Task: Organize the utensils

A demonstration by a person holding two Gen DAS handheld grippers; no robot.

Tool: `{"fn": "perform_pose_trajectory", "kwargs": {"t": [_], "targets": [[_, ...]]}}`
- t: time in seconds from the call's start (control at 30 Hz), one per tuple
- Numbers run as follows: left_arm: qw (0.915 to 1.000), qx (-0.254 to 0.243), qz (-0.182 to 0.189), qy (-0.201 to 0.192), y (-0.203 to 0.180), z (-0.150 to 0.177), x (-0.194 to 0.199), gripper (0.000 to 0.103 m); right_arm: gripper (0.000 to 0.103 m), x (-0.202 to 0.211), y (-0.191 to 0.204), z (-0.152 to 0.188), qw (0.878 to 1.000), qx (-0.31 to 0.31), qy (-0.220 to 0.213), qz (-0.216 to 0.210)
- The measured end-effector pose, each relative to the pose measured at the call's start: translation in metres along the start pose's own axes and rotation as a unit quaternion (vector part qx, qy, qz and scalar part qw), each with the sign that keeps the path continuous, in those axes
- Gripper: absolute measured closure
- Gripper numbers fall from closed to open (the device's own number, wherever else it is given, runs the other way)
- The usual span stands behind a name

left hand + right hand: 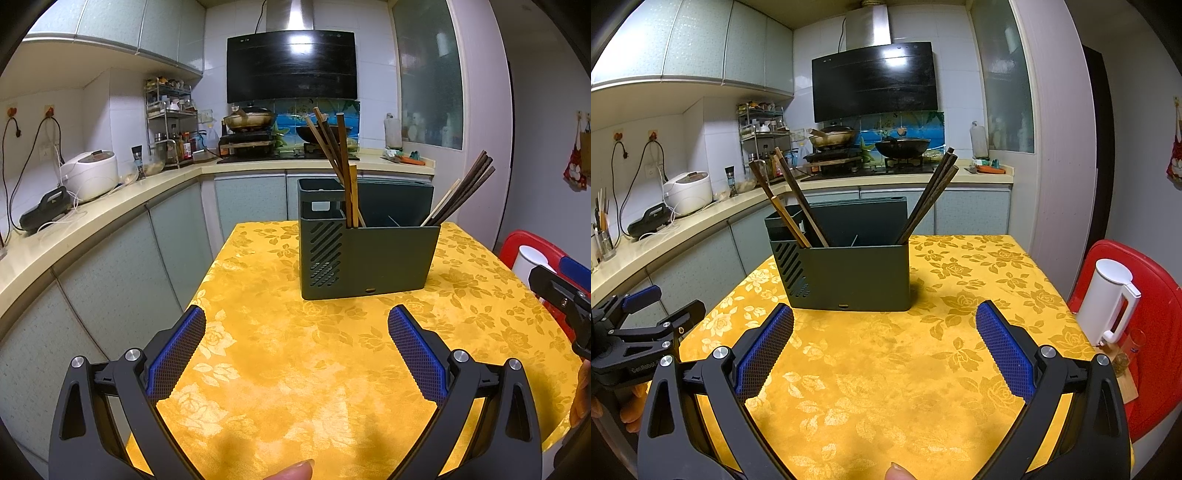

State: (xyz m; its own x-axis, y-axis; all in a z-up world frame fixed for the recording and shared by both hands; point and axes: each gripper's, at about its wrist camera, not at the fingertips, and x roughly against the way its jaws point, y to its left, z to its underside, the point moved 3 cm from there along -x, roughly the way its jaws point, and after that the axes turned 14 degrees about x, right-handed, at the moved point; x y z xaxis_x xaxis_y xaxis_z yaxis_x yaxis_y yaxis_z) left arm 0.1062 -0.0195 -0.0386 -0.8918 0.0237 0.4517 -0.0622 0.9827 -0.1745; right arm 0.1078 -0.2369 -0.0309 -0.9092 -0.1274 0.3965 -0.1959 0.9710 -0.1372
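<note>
A dark green utensil holder stands on the yellow flowered tablecloth. Brown chopsticks lean out of its left end, and a darker bundle of chopsticks leans out of its right end. My left gripper hovers open over the cloth, short of the holder, with nothing between its blue pads. My right gripper is likewise open and empty in front of the holder. Each gripper shows at the edge of the other's view.
A white kettle stands on a red chair at the table's right. A kitchen counter with a rice cooker runs along the left. A stove with pans sits behind. A fingertip shows at the bottom.
</note>
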Motion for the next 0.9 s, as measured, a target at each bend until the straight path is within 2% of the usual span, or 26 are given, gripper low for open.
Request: {"fn": "perform_pose_trajectory", "kwargs": {"t": [0.5, 0.7, 0.9], "targets": [[0.9999, 0.009, 0.002, -0.003, 0.0027, -0.0018, 0.0018, 0.007, 0.007, 0.0009, -0.0023, -0.0035, 1.0, 0.004, -0.001, 0.007], [0.9995, 0.01, -0.001, -0.031, 0.0037, -0.0044, 0.0076, 0.007, 0.007, 0.0004, -0.0003, -0.002, 1.0, 0.006, 0.0, 0.007], [0.9992, 0.012, -0.003, -0.039, 0.0031, -0.0055, 0.0093, 0.007, 0.007, -0.001, 0.0005, -0.0001, 1.0, 0.006, 0.002, 0.008]]}}
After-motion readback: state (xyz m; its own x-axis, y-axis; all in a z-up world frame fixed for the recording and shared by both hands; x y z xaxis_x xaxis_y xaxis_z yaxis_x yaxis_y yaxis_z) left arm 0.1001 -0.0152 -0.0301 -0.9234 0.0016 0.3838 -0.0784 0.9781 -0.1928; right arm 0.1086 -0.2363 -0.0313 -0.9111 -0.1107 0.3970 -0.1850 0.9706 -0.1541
